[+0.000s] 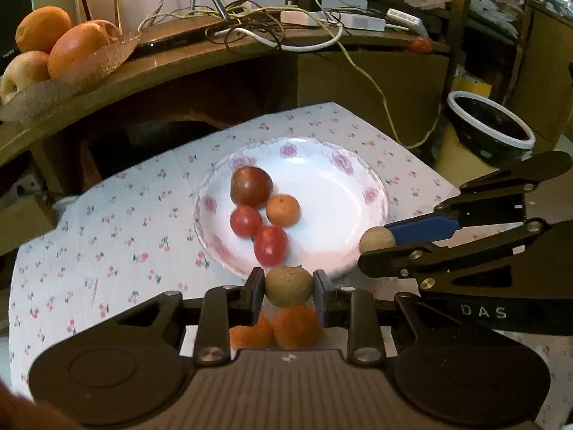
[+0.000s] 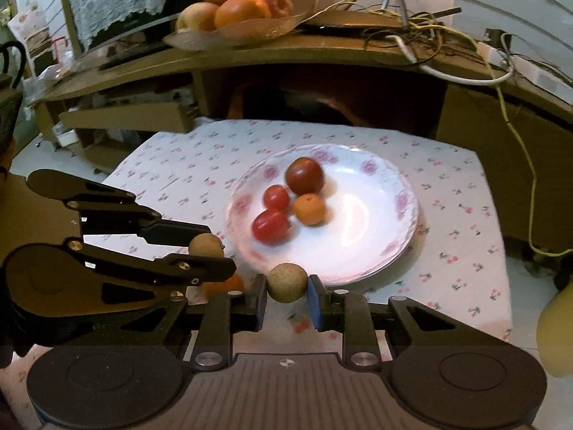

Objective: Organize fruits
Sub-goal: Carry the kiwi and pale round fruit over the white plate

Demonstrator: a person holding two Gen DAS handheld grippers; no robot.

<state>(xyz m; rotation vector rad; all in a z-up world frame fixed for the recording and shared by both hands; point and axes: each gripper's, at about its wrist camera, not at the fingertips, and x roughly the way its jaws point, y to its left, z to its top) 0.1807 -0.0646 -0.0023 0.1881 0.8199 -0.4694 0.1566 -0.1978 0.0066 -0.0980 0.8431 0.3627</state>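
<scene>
A white floral plate (image 1: 343, 208) (image 2: 376, 215) on the cherry-print cloth holds a dark red tomato (image 1: 250, 186) (image 2: 305, 175), two small red tomatoes (image 1: 245, 220) (image 2: 270, 225) and a small orange (image 1: 283, 210) (image 2: 308, 209). My left gripper (image 1: 288, 286) (image 2: 205, 247) is shut on a small tan longan (image 1: 288, 286) (image 2: 205, 245) just short of the plate's near rim. My right gripper (image 2: 287, 283) (image 1: 376, 240) is shut on another tan longan (image 2: 287, 283) (image 1: 376, 239) at the plate's near edge. Two oranges (image 1: 286, 326) lie on the cloth under my left gripper.
A wooden shelf (image 1: 186, 61) (image 2: 286, 53) behind the table carries a glass bowl of large oranges and apples (image 1: 53, 46) (image 2: 236, 7) and tangled cables (image 1: 250, 25). A dark white-rimmed bowl (image 1: 490, 122) sits lower right. A cardboard box (image 2: 125, 118) stands at the left.
</scene>
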